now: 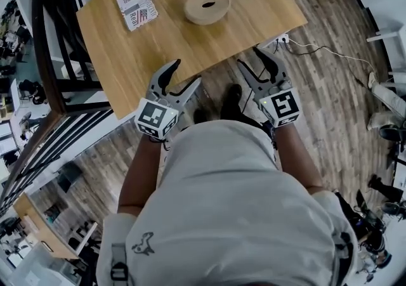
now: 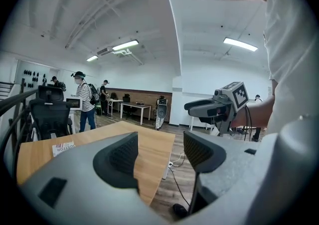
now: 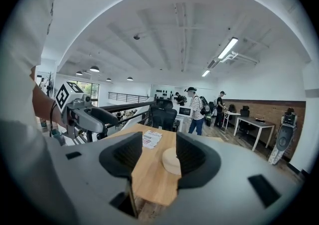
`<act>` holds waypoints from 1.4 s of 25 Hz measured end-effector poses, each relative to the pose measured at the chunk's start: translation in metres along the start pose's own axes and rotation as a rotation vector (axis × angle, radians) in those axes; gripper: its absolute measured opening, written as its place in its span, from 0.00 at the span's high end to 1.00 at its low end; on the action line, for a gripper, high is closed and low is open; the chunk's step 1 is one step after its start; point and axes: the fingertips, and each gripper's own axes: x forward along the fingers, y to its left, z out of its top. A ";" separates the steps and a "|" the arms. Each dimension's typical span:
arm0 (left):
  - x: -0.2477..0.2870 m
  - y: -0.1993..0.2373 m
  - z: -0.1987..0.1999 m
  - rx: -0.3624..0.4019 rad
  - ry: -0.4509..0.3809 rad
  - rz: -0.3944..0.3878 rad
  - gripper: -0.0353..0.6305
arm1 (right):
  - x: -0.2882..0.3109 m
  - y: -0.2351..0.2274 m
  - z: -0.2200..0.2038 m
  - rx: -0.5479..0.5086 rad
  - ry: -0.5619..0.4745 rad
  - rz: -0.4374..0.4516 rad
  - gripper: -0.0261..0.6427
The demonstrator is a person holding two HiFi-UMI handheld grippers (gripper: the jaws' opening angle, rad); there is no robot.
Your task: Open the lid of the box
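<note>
head view: a wooden table [image 1: 190, 50] stands on a plank floor [image 1: 330, 94], with a dark railing [image 1: 44, 56] along its left side. the round box [image 1: 207, 6], lid on, sits toward the far edge, well apart from both grippers, with a printed card [image 1: 137, 6] to its left. the left gripper [image 1: 186, 71] and right gripper [image 1: 250, 56] hover at the near edge, bare tabletop between them and the box.

left gripper view: jaws wide apart with nothing between them. an office chair [image 2: 50, 114] and people stand beyond the table in an open hall.

right gripper view: jaws spread and empty. the box shows far off through the gap, past the table's near corner.
</note>
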 end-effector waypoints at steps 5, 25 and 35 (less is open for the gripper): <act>0.025 0.007 0.008 -0.065 -0.001 0.039 0.53 | 0.016 -0.037 0.003 -0.002 -0.017 0.031 0.63; 0.144 0.020 0.035 0.007 0.060 0.247 0.50 | 0.064 -0.167 -0.002 -0.034 -0.074 0.239 0.62; 0.166 0.034 0.027 -0.001 0.088 0.222 0.48 | 0.091 -0.177 -0.009 -0.029 -0.051 0.276 0.62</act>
